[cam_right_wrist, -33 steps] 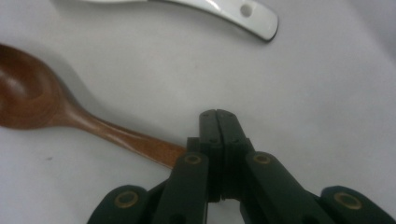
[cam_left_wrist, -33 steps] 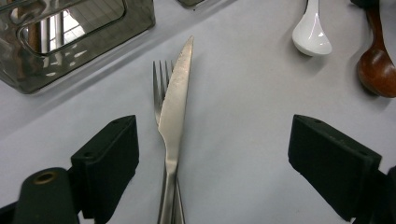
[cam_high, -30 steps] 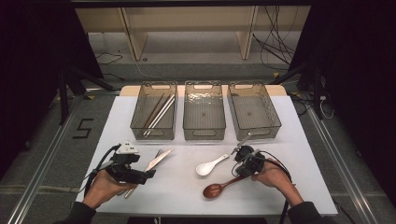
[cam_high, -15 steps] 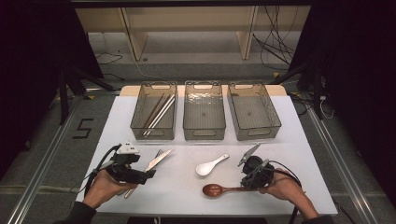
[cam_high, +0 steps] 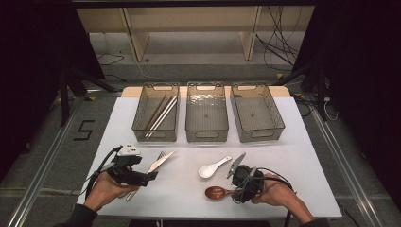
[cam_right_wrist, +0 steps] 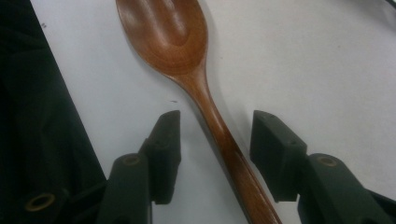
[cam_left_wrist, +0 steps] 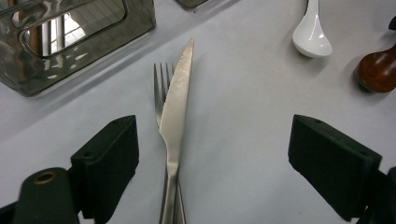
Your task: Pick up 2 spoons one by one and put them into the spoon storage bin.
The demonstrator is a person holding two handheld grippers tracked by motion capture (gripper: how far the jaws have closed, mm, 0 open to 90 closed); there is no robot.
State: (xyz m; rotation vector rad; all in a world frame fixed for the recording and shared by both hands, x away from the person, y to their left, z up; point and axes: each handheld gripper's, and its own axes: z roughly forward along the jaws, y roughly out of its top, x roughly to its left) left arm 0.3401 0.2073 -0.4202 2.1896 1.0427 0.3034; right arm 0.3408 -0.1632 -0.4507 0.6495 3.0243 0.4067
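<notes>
table [cam_high: 302,156] first, white and wide across the lower half of the high view, with three clear bins [cam_high: 206,113] in a row along its far edge; the left one already holds a few long utensils, the other two look bare.

my right gripper [cam_high: 241,182] sits at lower right of that view. a second ago it was up by the white spoon [cam_high: 213,167] with its claw together; now it is lower, over the wooden spoon [cam_high: 218,192], and its jaws have just been opening. in the right gripper view the wooden spoon [cam_right_wrist: 187,70] handle runs between the two pads with a gap on each side, so nothing is pinched yet. i read that as me lining up a grab on the handle, still to be closed.

wooden spoon's long axis lies nearly level across the high view, bowl pointing left, handle running right under my gripper.

my left gripper [cam_high: 142,177] at lower left has not shifted; its claw stands wide apart, holding nothing, with the knife [cam_left_wrist: 176,107] lying on top of the fork [cam_left_wrist: 161,88] between the pads, tips pointing to the upper right in the high view.
</notes>
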